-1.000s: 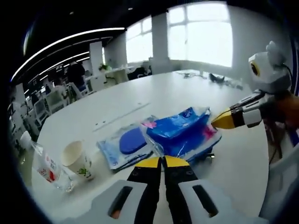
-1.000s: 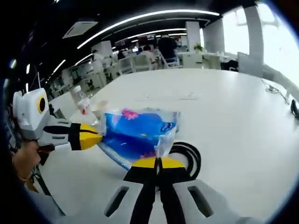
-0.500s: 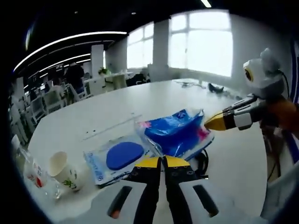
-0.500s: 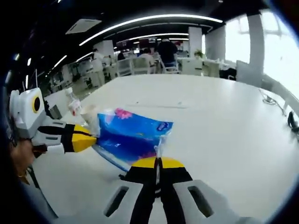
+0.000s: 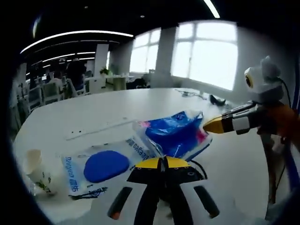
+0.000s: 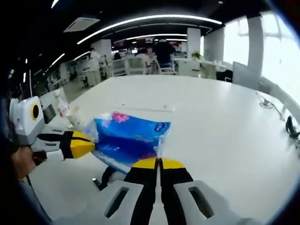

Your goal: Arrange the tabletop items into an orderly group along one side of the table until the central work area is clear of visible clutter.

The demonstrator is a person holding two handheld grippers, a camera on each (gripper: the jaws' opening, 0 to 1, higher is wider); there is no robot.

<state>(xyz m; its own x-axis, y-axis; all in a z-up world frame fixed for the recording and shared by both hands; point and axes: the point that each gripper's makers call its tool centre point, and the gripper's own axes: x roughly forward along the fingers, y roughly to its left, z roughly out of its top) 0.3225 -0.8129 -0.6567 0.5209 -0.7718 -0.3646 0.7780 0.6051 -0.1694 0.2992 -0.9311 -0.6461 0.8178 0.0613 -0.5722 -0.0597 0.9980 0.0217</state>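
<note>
Lifted higher than a second ago, the blue tissue pack (image 5: 176, 135) now hangs clear of the white counter (image 5: 93, 117), stretched between both grippers. Its long axis runs from one gripper to the other, roughly level. The left gripper (image 5: 163, 162) has its fingers pressed together on one edge of the wrapper, and the right gripper (image 6: 158, 162) pinches the opposite edge the same way, fingers closed with only film between them. In the left gripper view, a clear pouch with a blue oval (image 5: 101, 164) lies flat on the counter below, a paper cup (image 5: 37, 171) stands beside it, and a black cable (image 5: 197, 168) lies under the pack.
</note>
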